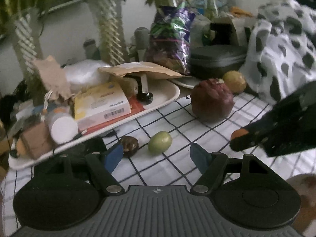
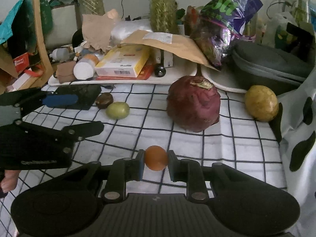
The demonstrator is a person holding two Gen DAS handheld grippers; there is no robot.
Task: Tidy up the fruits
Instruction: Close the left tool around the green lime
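Observation:
My right gripper is shut on a small orange fruit and holds it above the checked cloth; it shows at the right of the left wrist view. My left gripper is open and empty, just short of a small green fruit and a dark brown fruit. These two also show in the right wrist view, green and brown. A big dark red fruit and a yellow fruit lie farther back.
A white tray piled with boxes, a bottle and a brown envelope stands behind the fruits. A dark zip case, a purple foil bag and a spotted cloth crowd the back right. A bowl rim shows at lower right.

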